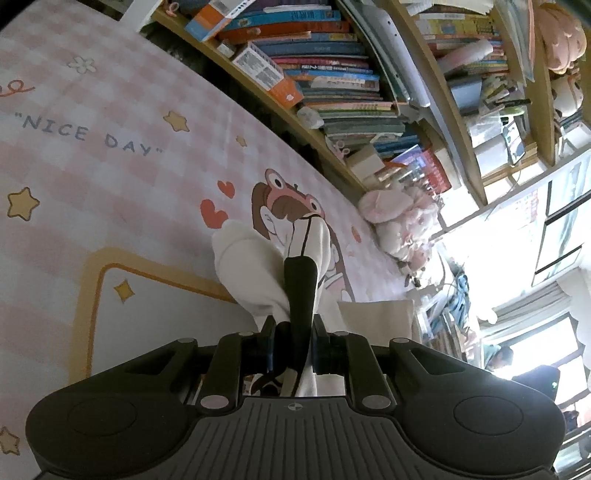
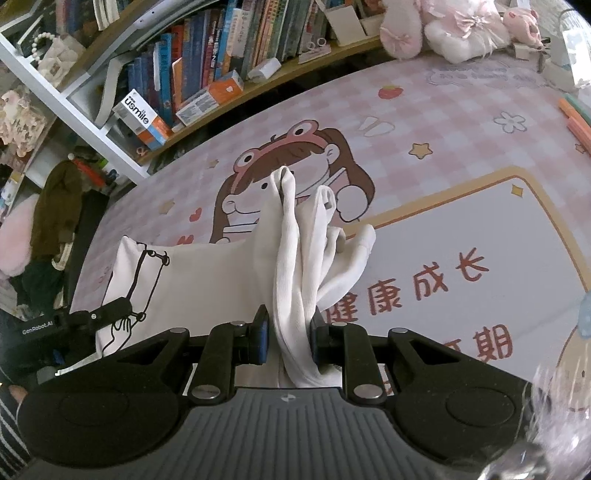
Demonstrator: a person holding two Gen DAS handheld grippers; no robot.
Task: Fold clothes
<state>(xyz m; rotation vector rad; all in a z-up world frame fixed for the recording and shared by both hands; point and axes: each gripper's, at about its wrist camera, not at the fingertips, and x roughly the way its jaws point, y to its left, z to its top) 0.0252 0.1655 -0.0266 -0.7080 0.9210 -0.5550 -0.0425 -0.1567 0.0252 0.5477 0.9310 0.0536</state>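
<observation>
A white garment (image 2: 192, 273) with a black line drawing lies partly on the pink checked mat (image 2: 461, 122). My right gripper (image 2: 285, 184) is shut on a bunched, ribbed white part of it (image 2: 295, 266), and the cloth wraps and hides most of the fingers. In the right wrist view my left gripper (image 2: 123, 308) pinches the garment's near left edge, by the drawing. From the left wrist, the left gripper (image 1: 301, 264) is shut, its dark fingers pressed together with white cloth (image 1: 247, 266) bulging around them above the mat (image 1: 110, 155).
A wooden shelf packed with books (image 2: 221, 55) runs along the mat's far edge. Pink and white plush toys (image 2: 454, 33) sit at the far right corner. Orange pens (image 2: 578, 125) lie at the right edge. A striped sleeve (image 2: 7, 443) shows bottom left.
</observation>
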